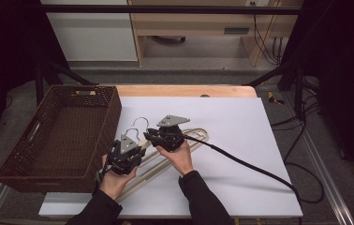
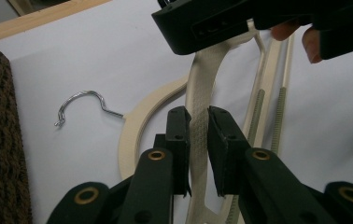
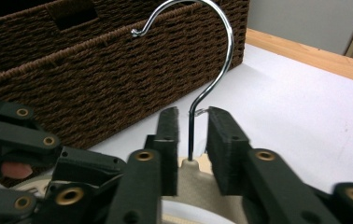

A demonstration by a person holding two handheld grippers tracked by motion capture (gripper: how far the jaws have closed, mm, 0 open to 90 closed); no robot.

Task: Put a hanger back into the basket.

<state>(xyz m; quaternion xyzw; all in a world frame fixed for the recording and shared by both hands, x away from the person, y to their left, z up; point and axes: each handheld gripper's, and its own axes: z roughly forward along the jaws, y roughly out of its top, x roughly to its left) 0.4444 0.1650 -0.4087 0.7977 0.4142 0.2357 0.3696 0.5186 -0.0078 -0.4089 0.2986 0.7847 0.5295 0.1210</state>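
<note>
Two cream hangers with metal hooks lie crossed on the white board. My left gripper is shut on the ribbed arm of the upper hanger, pads pressed on both sides. That arm runs up under my right gripper. In the right gripper view, my right gripper is shut on this hanger's neck, and the hook rises between the jaws. The second hanger lies flat with its hook on the board. In the high view, the left gripper and right gripper sit close together.
A brown woven basket stands at the board's left edge, close beside both grippers, and shows as a wall just behind the hook. A black cable trails right from the right gripper. The wooden table edge lies beyond the board.
</note>
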